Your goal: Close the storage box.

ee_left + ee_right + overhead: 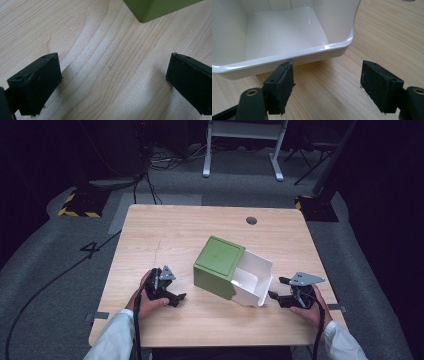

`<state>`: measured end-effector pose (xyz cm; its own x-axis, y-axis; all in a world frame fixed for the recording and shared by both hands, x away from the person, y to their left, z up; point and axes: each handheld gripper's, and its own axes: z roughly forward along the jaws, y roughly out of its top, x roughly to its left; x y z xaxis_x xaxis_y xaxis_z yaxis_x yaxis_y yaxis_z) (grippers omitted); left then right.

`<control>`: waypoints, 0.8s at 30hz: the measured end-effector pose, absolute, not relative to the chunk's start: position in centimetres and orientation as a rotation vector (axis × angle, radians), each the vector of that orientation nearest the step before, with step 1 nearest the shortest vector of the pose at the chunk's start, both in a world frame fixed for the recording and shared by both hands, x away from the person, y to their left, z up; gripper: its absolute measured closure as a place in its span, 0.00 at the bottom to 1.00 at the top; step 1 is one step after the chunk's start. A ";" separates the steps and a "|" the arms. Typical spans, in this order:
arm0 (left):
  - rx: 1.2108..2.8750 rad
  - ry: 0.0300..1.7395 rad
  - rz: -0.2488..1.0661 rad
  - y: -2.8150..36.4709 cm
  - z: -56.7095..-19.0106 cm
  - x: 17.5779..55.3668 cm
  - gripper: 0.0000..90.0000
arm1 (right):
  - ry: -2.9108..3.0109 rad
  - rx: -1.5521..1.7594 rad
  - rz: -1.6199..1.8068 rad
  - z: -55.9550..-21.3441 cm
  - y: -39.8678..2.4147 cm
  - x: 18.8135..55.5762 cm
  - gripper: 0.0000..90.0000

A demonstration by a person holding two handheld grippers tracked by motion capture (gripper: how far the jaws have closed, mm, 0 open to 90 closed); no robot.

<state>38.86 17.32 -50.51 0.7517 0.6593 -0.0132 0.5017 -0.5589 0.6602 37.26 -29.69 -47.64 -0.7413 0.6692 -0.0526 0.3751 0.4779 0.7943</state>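
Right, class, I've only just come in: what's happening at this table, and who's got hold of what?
A person sits at a light wooden table with a black two-jaw gripper in each hand. In the middle stands a green box with a white plastic drawer pulled out and empty. The right gripper is open just in front of the drawer's rim, gripping nothing. The left gripper is open too, resting beside the green box, apart from it.

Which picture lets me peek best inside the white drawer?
The right gripper view: the white drawer opens straight toward it, showing nothing inside. The high view shows it small, pulled out of the green box. The left gripper view catches a green corner.
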 end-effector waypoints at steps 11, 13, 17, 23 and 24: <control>2.286 0.867 0.310 17.3 -50.5 38.9 0.00 | 2.386 0.856 1.135 -47.8 -28.0 38.0 0.30; 2.286 0.867 0.309 17.3 -50.5 38.9 0.00 | 2.389 0.852 1.133 -47.8 -27.8 38.1 0.30; 2.286 0.867 0.310 17.3 -50.5 38.9 0.00 | 2.390 0.845 1.126 -47.9 -27.3 38.3 0.30; 2.286 0.866 0.310 17.3 -50.5 38.9 0.00 | 2.395 0.850 1.120 -48.0 -27.0 38.6 0.30; 2.286 0.867 0.310 17.3 -50.5 38.9 0.00 | 2.395 0.840 1.113 -48.0 -26.8 38.7 0.30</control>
